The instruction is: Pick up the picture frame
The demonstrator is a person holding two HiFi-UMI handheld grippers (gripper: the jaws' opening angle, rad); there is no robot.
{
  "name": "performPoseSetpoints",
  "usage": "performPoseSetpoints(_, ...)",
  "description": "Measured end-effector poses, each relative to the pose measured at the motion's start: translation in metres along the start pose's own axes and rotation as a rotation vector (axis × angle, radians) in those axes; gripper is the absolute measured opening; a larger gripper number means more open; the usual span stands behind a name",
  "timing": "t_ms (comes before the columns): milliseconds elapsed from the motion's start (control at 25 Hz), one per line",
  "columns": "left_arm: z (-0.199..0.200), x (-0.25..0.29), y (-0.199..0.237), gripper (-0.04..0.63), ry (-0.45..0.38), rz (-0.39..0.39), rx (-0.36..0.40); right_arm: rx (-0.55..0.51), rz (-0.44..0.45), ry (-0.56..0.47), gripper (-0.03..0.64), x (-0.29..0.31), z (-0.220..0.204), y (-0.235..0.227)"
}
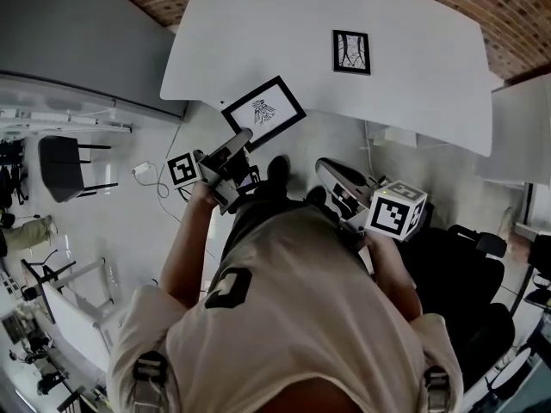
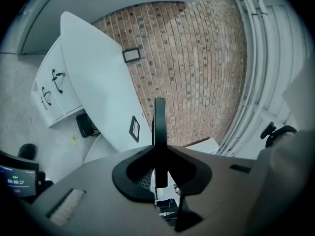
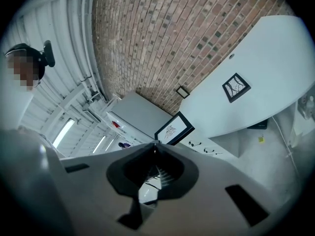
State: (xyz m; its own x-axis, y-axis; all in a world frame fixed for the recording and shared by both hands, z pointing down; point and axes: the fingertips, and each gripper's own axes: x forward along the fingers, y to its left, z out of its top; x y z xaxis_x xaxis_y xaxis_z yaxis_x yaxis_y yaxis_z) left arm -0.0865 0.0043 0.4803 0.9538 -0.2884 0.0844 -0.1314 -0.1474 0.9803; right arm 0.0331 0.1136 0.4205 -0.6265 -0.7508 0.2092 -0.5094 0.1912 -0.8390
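My left gripper [image 1: 242,138] is shut on the lower edge of a black picture frame [image 1: 263,113] with a white mat and a small drawing, held in the air off the near edge of the white table [image 1: 258,33]. In the left gripper view that frame [image 2: 159,117] stands edge-on between the jaws. A second black frame [image 1: 351,52] lies flat on the table, further right. A third small frame [image 2: 131,55] lies at the table's far end. My right gripper [image 1: 330,172] is shut and empty, beside the person's body; in its own view the held frame [image 3: 174,128] shows just past its tips.
A brick wall [image 2: 197,68] runs behind the table. A white drawer cabinet [image 2: 49,90] stands under the table's end, with a black box [image 2: 86,125] on the floor. A dark chair [image 1: 65,166] is at the left, an office chair [image 1: 456,274] at the right.
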Motion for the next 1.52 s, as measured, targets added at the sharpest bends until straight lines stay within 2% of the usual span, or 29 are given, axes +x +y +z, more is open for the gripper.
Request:
performPoseSetpoints(120,-0.008,0.005,-0.011,0.063,0.003,-0.032,0.02,-0.007,-0.016,-0.026,0.006,-0.014,-0.001,-0.001)
performPoseSetpoints(280,-0.004,0.011,-0.014,0.062,0.044,-0.073,0.007,0.014,-0.04,-0.042,0.006,0.001,0.002,-0.003)
performPoseSetpoints(680,0.004,0.011,-0.01,0.063,0.138,-0.119,0.047,0.005,-0.141,-0.088,0.006,0.014,0.004,-0.002)
performPoseSetpoints(880,0.018,0.011,-0.008,0.063,0.181,-0.142,0.067,0.071,-0.187,-0.15,0.006,0.02,0.006,-0.009)
performPoseSetpoints(1120,0.065,0.007,0.005,0.063,0.245,-0.153,0.054,0.185,-0.233,-0.205,0.006,0.067,0.017,-0.007)
performPoseSetpoints(1400,0.065,0.006,0.007,0.063,0.293,-0.177,0.068,0.304,-0.193,-0.303,0.006,0.071,0.01,-0.009)
performPoseSetpoints(1520,0.075,0.005,0.017,0.062,0.308,-0.16,0.054,0.296,-0.251,-0.288,0.006,0.079,0.013,-0.019)
